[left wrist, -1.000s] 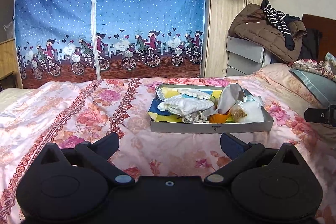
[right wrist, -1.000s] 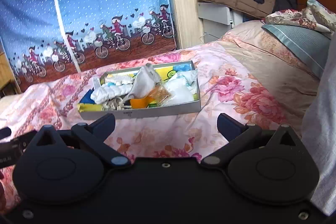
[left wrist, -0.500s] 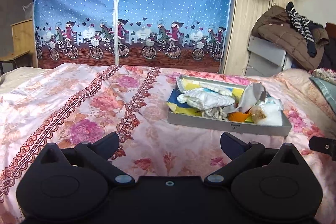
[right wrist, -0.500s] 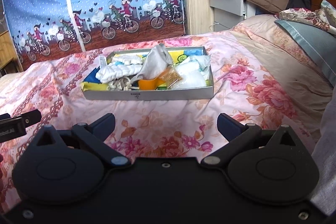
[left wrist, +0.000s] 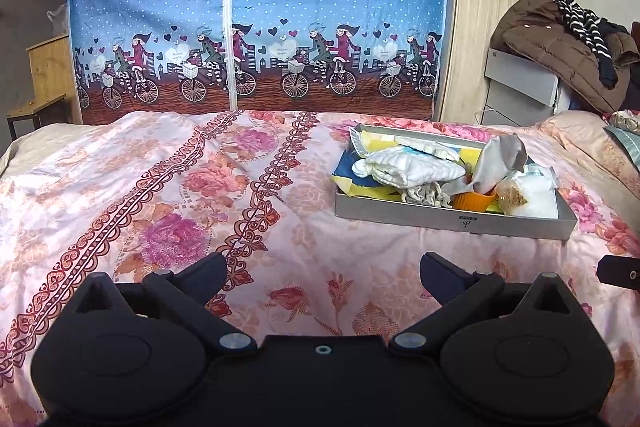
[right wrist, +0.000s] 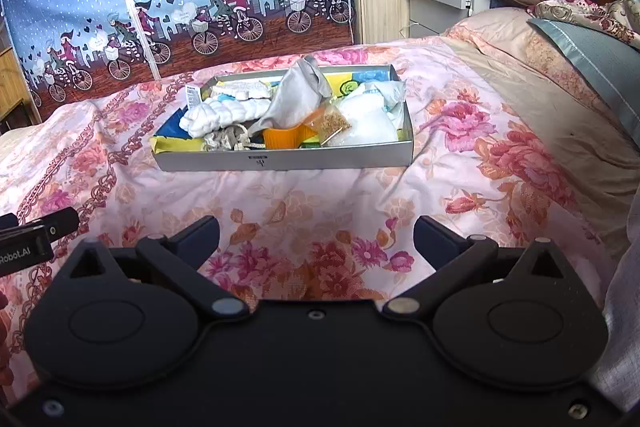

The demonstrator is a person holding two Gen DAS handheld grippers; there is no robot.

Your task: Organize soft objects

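Right wrist: one tray (right wrist: 288, 159), one orange cup (right wrist: 281, 137)

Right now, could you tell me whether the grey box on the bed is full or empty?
Full. The grey box is heaped with soft items: a white cloth bundle and a grey cloth rise above its rim.

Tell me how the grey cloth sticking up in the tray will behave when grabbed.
The grey cloth is crumpled into a peak, so probably floppy and light. Its lower end meets the orange cup, which may tip or drag along.
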